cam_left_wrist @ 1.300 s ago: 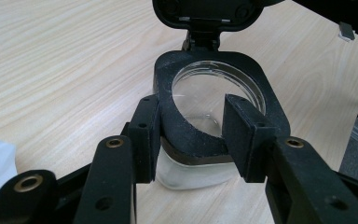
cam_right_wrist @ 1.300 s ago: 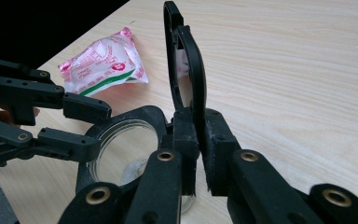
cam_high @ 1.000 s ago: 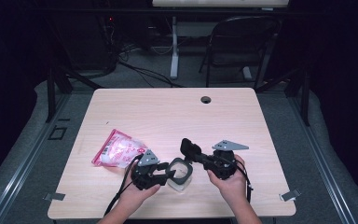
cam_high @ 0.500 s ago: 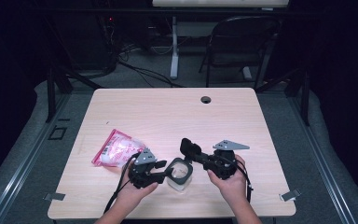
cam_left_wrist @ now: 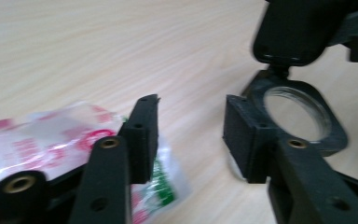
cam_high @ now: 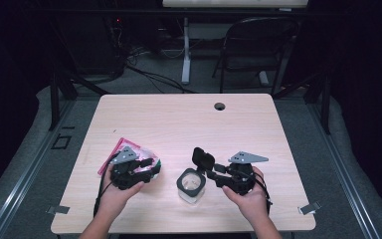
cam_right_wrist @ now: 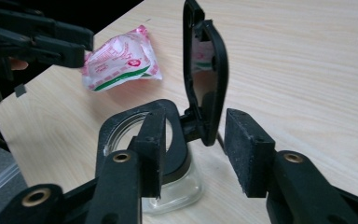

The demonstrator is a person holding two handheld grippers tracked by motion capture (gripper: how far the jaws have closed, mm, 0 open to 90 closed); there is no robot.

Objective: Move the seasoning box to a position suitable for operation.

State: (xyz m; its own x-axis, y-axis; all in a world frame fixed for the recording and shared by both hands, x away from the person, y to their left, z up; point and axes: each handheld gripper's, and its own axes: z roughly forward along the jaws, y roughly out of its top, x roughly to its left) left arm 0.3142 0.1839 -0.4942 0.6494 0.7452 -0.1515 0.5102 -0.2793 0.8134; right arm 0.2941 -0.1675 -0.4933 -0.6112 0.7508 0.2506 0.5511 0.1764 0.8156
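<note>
Pale wood-grain table [cam_high: 258, 134] under dim light, dark floor and a folding chair [cam_high: 258, 45] behind. Near the front edge, a clear square jar with a black flip-top collar [cam_high: 190, 183], lid [cam_high: 203, 158] hinged up and standing open. Just left of it, a crinkly pink-and-white plastic packet with a green stripe [cam_high: 138, 160].

Right gripper [cam_right_wrist: 193, 149] beside the jar: jaws just been opening, now parted on either side of the raised lid's hinge, pads pressing on nothing. Left gripper [cam_left_wrist: 191, 135] over the packet's near end, jaws parted too, having just widened a little, nothing pinched.

Best handled, judging from this: pinch the packet by one free edge, lift clear, then bring it over the jar mouth while keeping the lid tipped back and the jar steady.

Seen along the right gripper: lid's hollow underside and the jar's glassy base. Seen along the left gripper: round mouth from above, apparently empty. Seen from high up: both hands [cam_high: 117, 191] and the spacing across the table.
</note>
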